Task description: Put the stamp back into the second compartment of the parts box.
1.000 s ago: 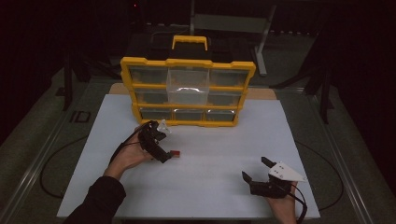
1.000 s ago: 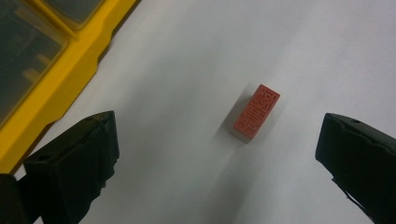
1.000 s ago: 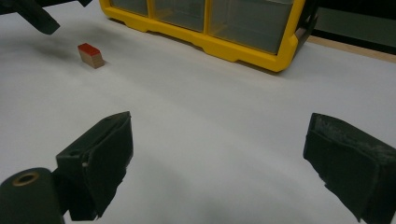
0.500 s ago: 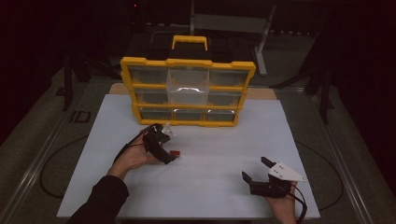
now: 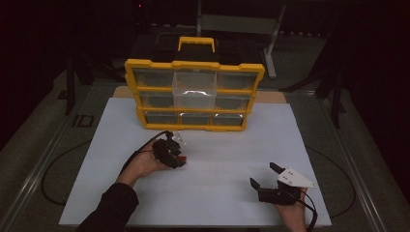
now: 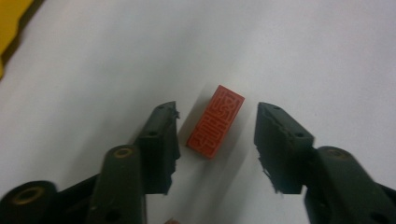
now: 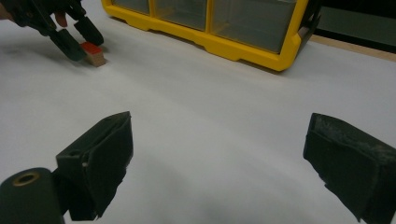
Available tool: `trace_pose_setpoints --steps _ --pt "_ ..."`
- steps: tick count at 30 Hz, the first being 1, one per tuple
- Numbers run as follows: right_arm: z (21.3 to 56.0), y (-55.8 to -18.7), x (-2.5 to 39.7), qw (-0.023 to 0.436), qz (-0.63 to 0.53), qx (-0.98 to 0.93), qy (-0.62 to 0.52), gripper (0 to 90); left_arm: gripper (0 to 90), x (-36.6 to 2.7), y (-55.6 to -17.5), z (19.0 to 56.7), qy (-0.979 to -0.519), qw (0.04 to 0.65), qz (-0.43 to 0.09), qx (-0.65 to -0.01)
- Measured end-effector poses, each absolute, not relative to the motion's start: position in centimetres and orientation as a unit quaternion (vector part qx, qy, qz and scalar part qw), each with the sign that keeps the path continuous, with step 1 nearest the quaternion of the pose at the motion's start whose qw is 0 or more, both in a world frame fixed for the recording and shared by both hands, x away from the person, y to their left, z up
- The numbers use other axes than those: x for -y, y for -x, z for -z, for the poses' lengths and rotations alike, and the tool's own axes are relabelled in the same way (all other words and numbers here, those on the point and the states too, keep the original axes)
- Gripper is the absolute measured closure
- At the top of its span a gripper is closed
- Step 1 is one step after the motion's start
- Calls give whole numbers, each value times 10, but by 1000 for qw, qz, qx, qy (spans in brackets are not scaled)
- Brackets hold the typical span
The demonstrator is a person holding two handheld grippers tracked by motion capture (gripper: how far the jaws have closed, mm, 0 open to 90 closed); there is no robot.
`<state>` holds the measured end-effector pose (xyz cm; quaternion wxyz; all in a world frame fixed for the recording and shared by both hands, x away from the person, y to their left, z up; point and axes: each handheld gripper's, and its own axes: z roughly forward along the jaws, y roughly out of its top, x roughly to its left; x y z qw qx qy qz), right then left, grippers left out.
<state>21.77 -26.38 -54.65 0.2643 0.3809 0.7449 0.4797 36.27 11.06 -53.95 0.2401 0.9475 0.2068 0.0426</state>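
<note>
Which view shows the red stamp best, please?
The left gripper view: the stamp lies close up between the open fingers, its carved red face readable. The right gripper view shows it small and far off. The high view shows a red speck by the left gripper.

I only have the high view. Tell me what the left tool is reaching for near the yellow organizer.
Observer: A small red-topped block lies flat on the white table, between the open jaws of the left tool.
Operator: Report whether the jaws touch it.
Observer: Not yet; the left gripper view shows white table on both sides of the block.
Operator: Describe its top face.
Observer: Raised red characters, like a stamp. From the right gripper view its sides look pale, like wood.
Operator: Check the right tool.
Observer: The right tool is open with nothing between its jaws, facing the yellow organizer.
</note>
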Motion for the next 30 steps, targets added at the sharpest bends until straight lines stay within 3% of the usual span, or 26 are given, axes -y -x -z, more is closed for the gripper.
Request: trace_pose_setpoints --steps 3,7,30 --pt "547 -218 263 263 -480 -746 -380 83 656 -110 -363 540 -948 237 -46 -206" --pt "547 -218 263 262 -481 -746 -380 83 744 -110 -362 540 -949 237 -44 -203" --pt "547 -218 265 256 -490 -740 -383 83 754 -125 -360 524 -936 254 -68 -235"
